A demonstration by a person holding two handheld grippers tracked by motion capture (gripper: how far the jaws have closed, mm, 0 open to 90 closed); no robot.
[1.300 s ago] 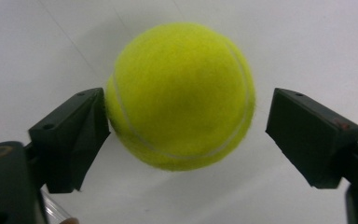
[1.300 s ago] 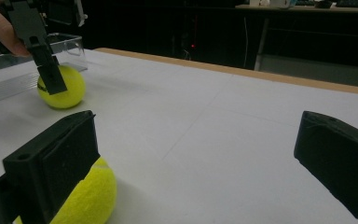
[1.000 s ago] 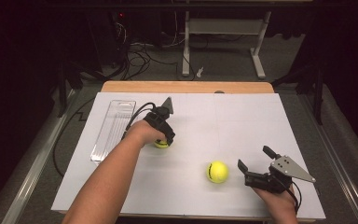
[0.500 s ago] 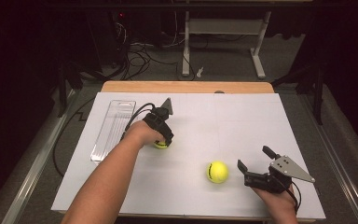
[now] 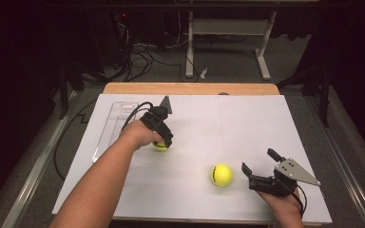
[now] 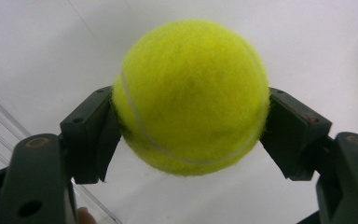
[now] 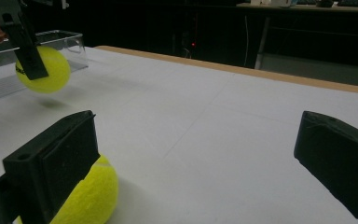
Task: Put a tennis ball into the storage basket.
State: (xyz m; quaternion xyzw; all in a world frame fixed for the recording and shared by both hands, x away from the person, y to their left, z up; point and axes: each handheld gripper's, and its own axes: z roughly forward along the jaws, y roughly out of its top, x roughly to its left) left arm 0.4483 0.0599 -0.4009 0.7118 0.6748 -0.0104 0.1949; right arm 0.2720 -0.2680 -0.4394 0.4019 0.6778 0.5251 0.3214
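left gripper [image 5: 164, 141] pinched one ball [image 6: 191, 95] across its widest part, a black pad pressed on each side. a grip on the middle keeps a round thing from squirting out. in the right gripper view this ball [image 7: 43, 69] hung just clear of the white table [image 5: 247, 123], a soft shadow under it, so it was judged lifted, not resting. the jaws had just been closing, and the frames showed the ball between them.

clear tray [image 5: 113, 128] lay just beside the left hand, long side along the table's left edge. likely the drop place for the ball; held low and near, the carry would be short.

second ball [image 5: 222, 175] sat on the table near the front edge, just left of the right gripper [image 5: 258, 166]. that gripper's jaws stood spread wide, nothing between the pads; in its own view the ball [image 7: 86, 196] lay partly behind one jaw, outside the gap. it seemed parked, open and aimed, ready for its own pick.
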